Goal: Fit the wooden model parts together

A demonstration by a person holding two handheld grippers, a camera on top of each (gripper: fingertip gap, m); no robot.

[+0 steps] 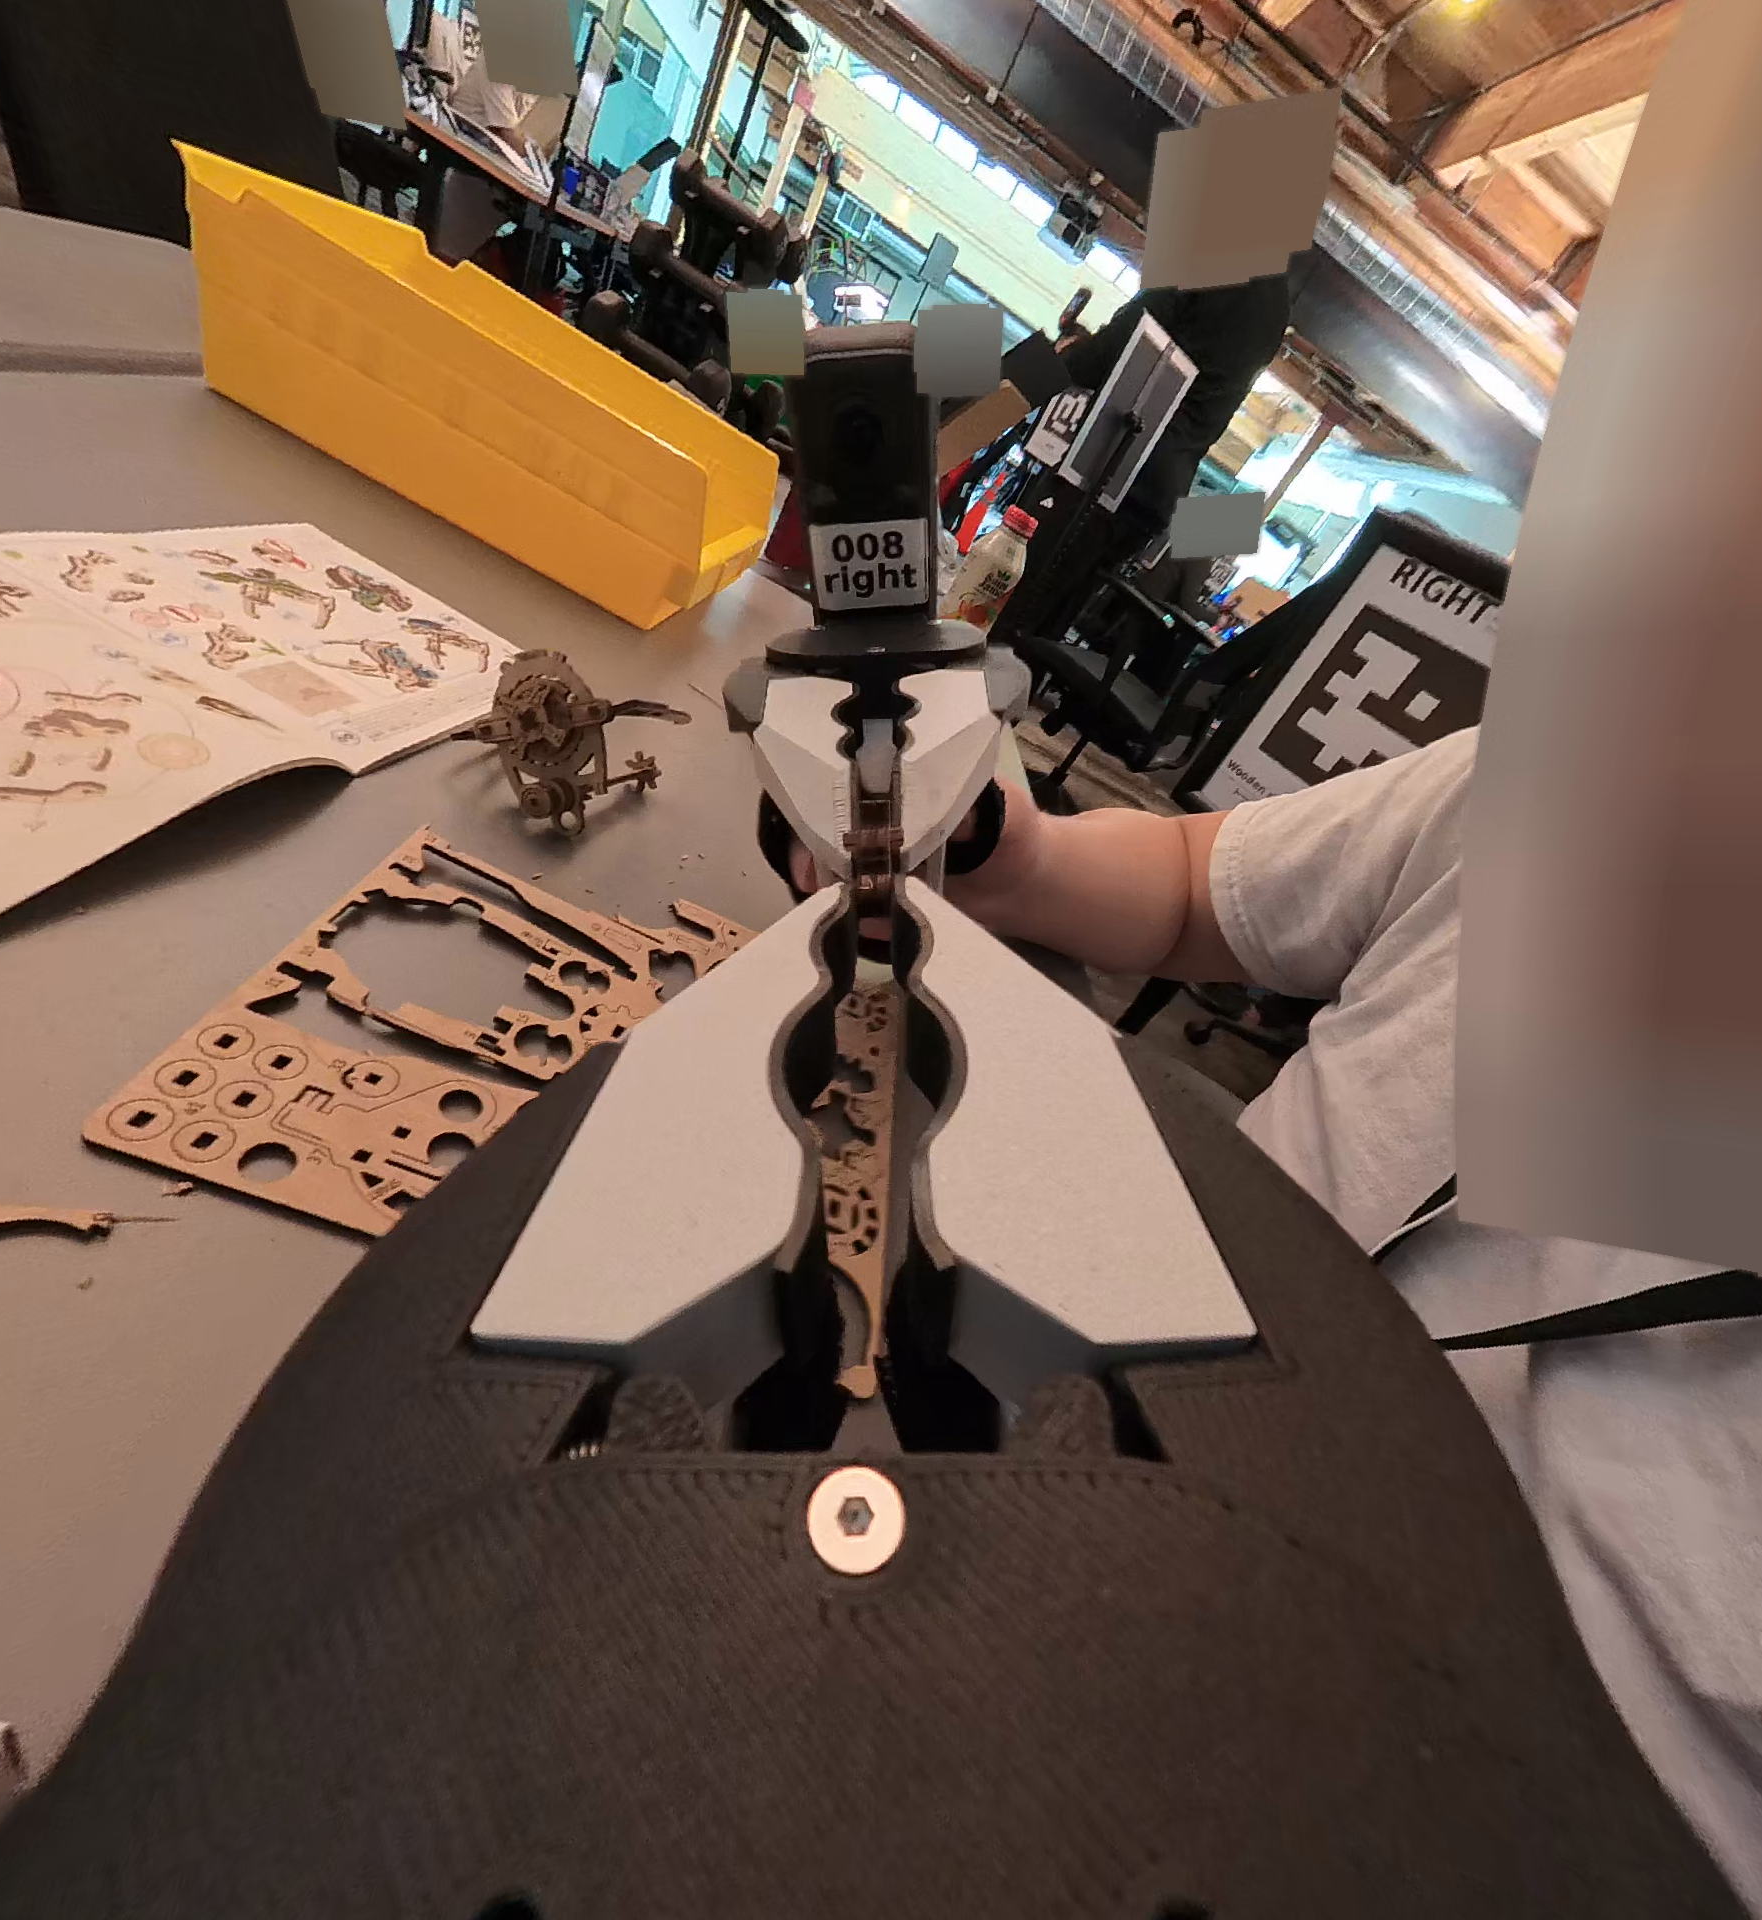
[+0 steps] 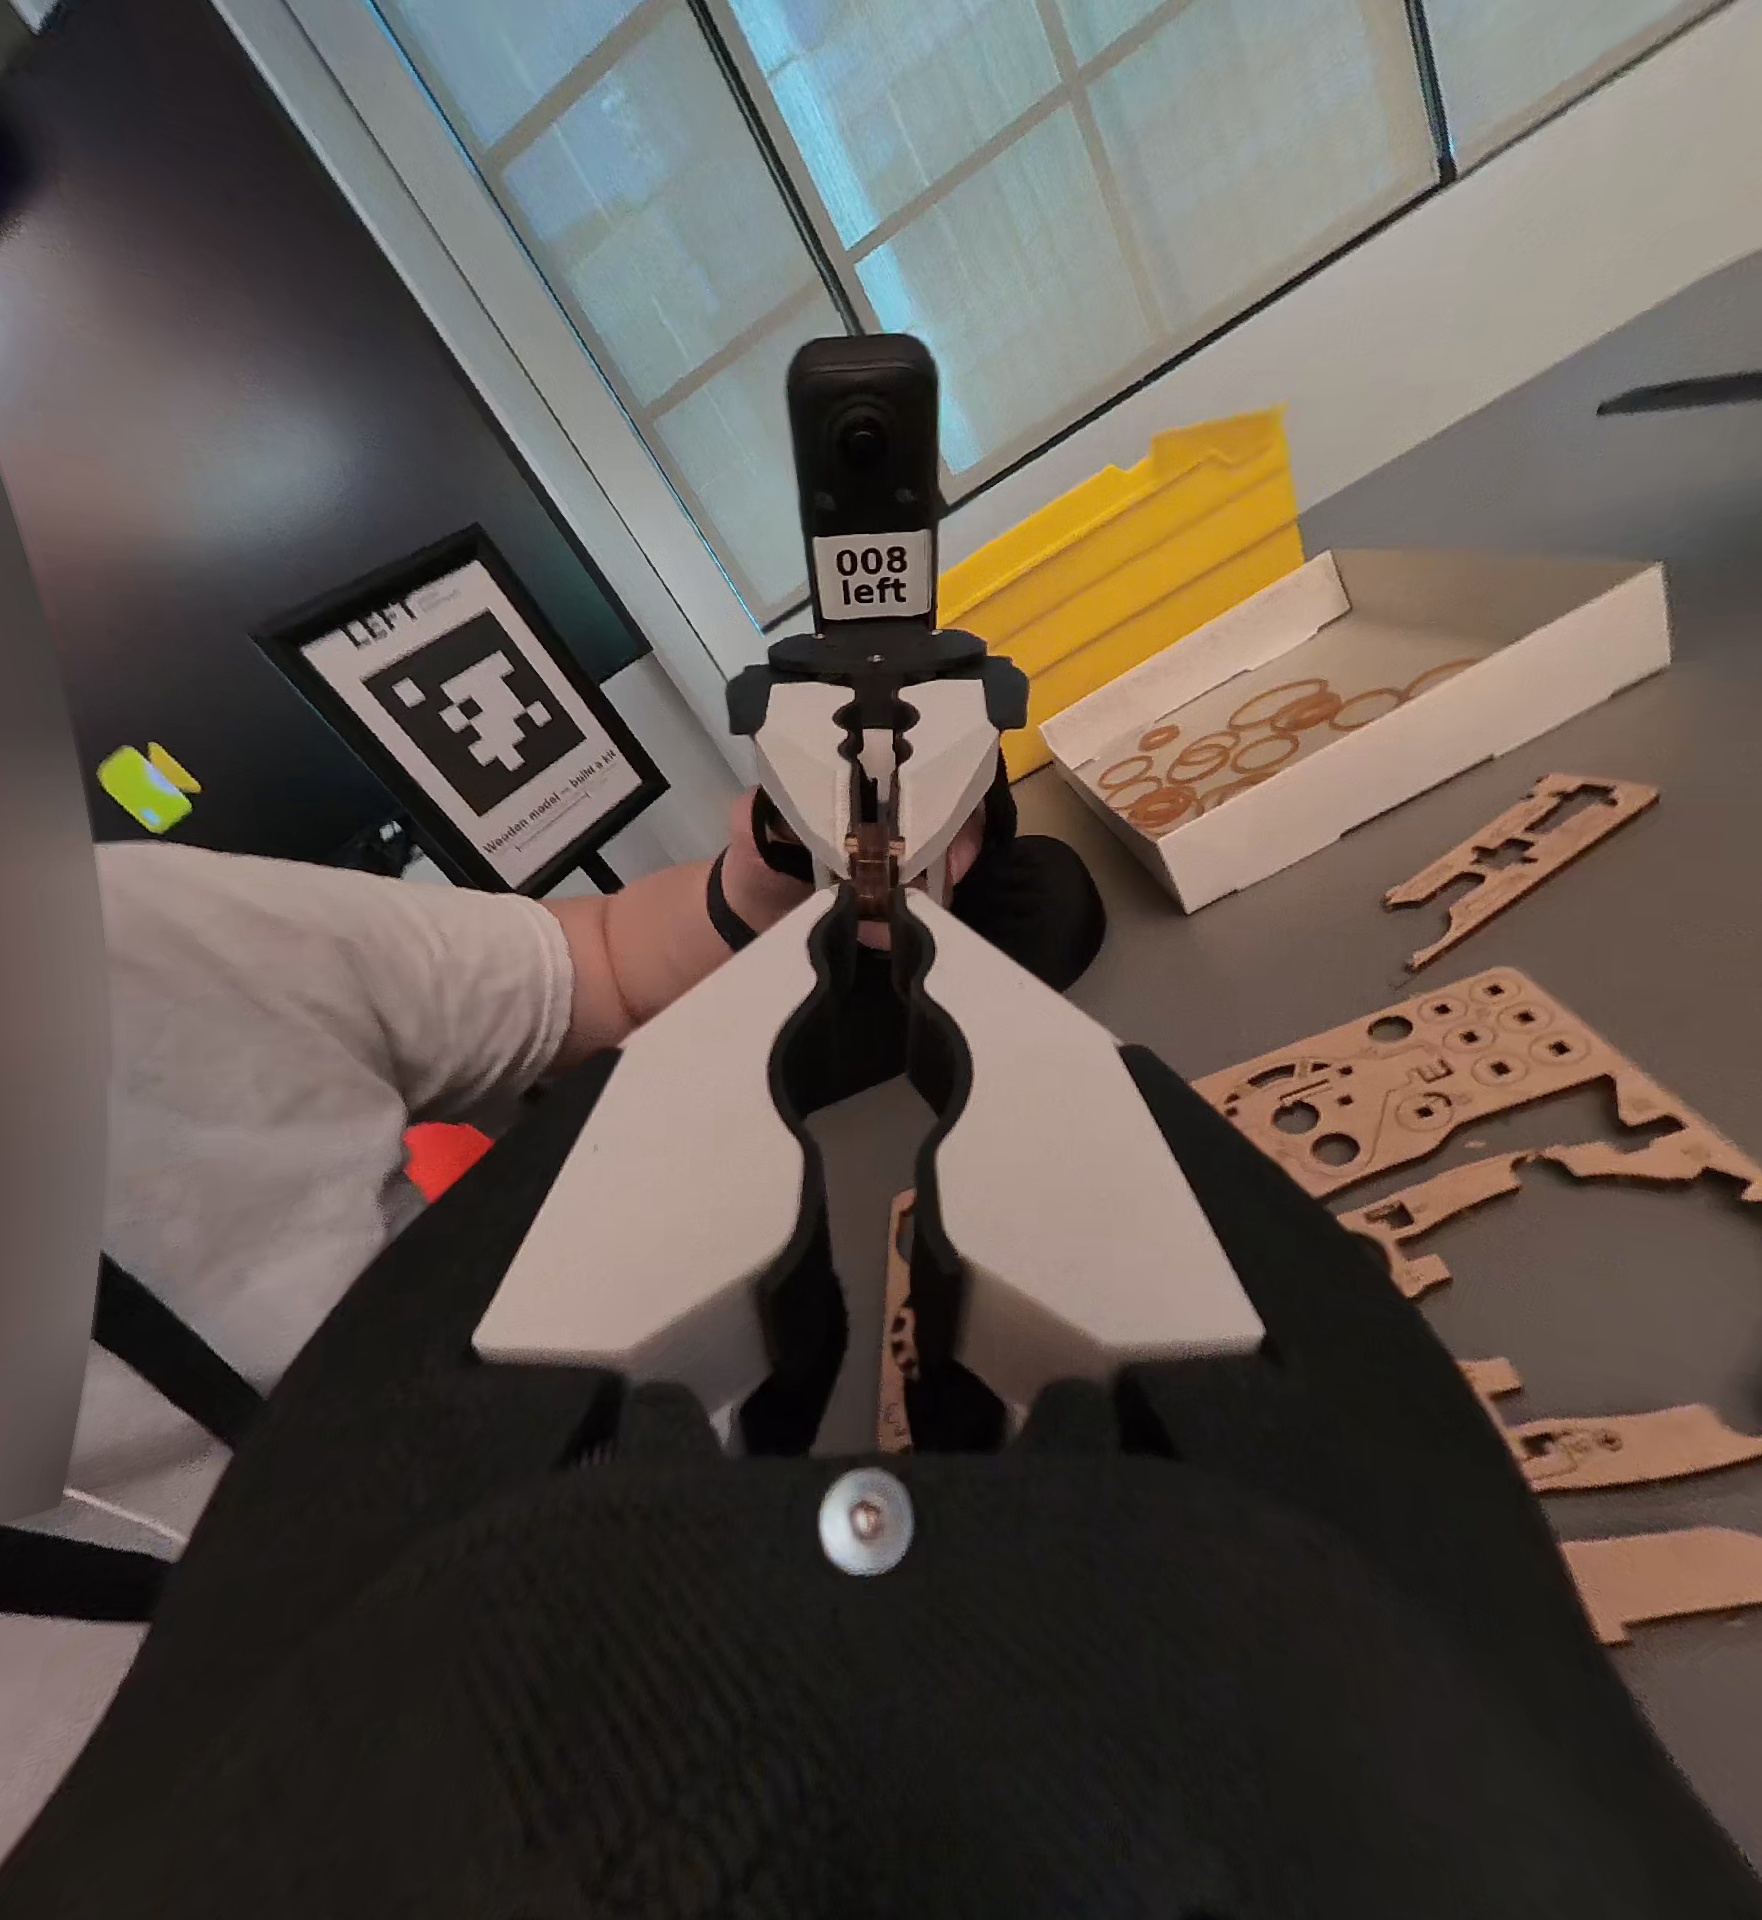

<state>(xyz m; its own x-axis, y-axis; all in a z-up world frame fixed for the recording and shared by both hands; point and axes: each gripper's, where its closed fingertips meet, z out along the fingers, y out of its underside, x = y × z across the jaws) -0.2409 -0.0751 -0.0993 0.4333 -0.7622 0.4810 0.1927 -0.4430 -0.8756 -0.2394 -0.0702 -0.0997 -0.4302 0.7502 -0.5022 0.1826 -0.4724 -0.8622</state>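
Note:
My left gripper (image 1: 872, 902) and right gripper (image 1: 869, 831) face each other tip to tip above the grey table (image 1: 77, 1039). Both are shut on a small brown wooden part (image 1: 869, 871) held between their tips. I cannot tell whether it is one piece or two joined pieces. The right wrist view shows the same: the right gripper (image 2: 872, 912), the left gripper (image 2: 869, 831) and the wooden part (image 2: 869, 871) between them. A half-built wooden model (image 1: 555, 743) stands on the table to the left.
A punched-out wooden sheet (image 1: 409, 1029) and an open instruction booklet (image 1: 181, 665) lie on the left, with a yellow bin (image 1: 461, 384) behind. A white box of rings (image 2: 1355, 727), a wooden strip (image 2: 1521, 852) and more sheets (image 2: 1479, 1195) lie on the right. The person's arm (image 1: 1116, 883) is close. The half-built wooden model (image 1: 555, 743) is about equally far from each gripper, around 20 cm.

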